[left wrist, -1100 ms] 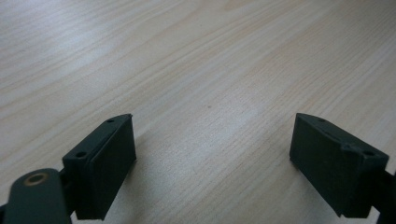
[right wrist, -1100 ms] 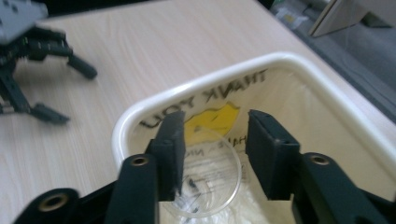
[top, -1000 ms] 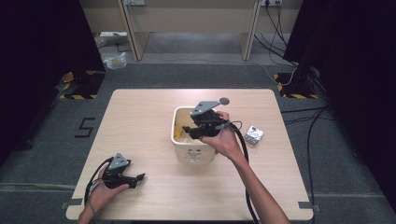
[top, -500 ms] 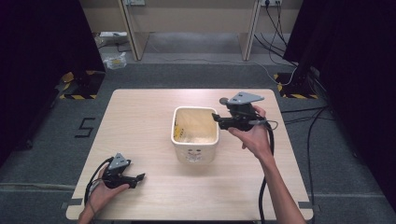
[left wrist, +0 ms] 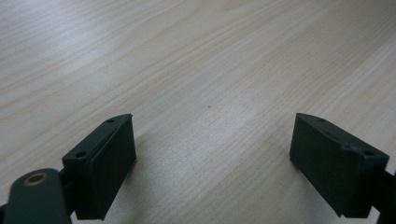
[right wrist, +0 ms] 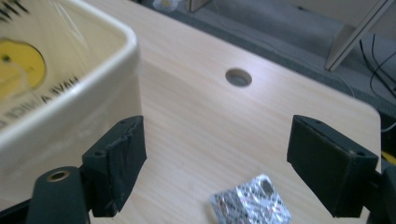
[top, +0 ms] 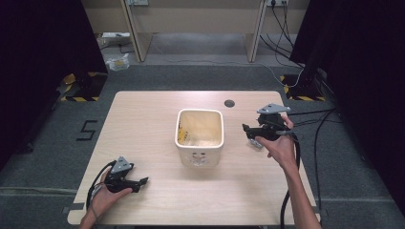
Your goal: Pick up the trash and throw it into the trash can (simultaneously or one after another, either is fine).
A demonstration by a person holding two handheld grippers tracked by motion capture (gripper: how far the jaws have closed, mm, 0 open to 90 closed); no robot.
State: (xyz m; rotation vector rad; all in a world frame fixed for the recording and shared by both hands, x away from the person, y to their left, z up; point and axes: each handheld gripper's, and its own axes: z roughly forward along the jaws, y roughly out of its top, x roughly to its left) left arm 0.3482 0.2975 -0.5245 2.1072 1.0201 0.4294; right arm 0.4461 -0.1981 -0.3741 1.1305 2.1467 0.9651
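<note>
A cream square bin [top: 200,136] stands at the middle of the wooden table [top: 143,119], with pale and yellow bits inside. My right gripper [top: 247,131] hovers just right of it, pointing at the bin. Its jaws have just been opening and grip nothing. In the right gripper view the open right gripper [right wrist: 217,135] frames a silver foil blister pack [right wrist: 250,203] lying on the table below, with the bin's wall [right wrist: 70,121] to the left. My left gripper [top: 142,181] rests near the front left edge. The left gripper [left wrist: 212,126] is open over bare wood.
A round cable hole [top: 229,103] sits in the tabletop behind the right gripper, also visible as the hole [right wrist: 238,77] beyond the jaws. Cables trail off the table's right side. Dark curtains and grey floor surround the table.
My right gripper has swung from above the bin to the right and come down beside it, over the foil pack, with its jaws wider apart. The left gripper has stayed put.
</note>
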